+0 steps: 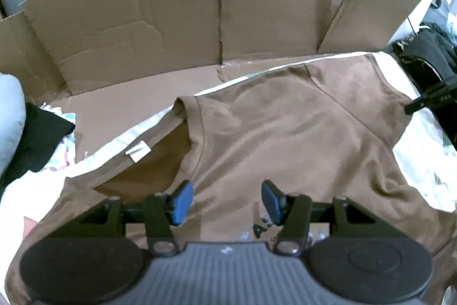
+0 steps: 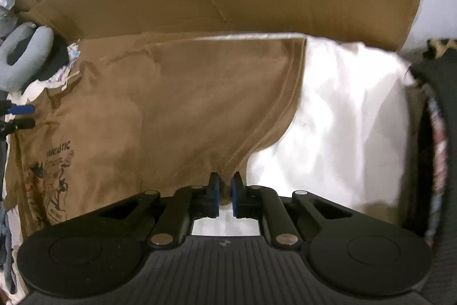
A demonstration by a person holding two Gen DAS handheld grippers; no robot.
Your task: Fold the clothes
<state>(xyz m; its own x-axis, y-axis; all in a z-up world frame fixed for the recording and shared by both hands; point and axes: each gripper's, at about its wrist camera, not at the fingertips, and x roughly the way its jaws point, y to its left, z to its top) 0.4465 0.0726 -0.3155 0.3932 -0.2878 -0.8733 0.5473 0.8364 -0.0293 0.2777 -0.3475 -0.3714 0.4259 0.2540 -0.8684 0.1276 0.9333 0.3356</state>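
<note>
Right gripper (image 2: 225, 190) pinches T-shirt (image 2: 177, 105) sleeve edge; white sheet (image 2: 342, 110) alongside.

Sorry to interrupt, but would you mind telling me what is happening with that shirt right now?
A person is folding a brown printed T-shirt spread over a white sheet, with a brown cardboard panel behind it. The right hand-held gripper is shut on a pinch of the shirt's edge. The left hand-held gripper is open above the shirt's chest, holding nothing.
</note>
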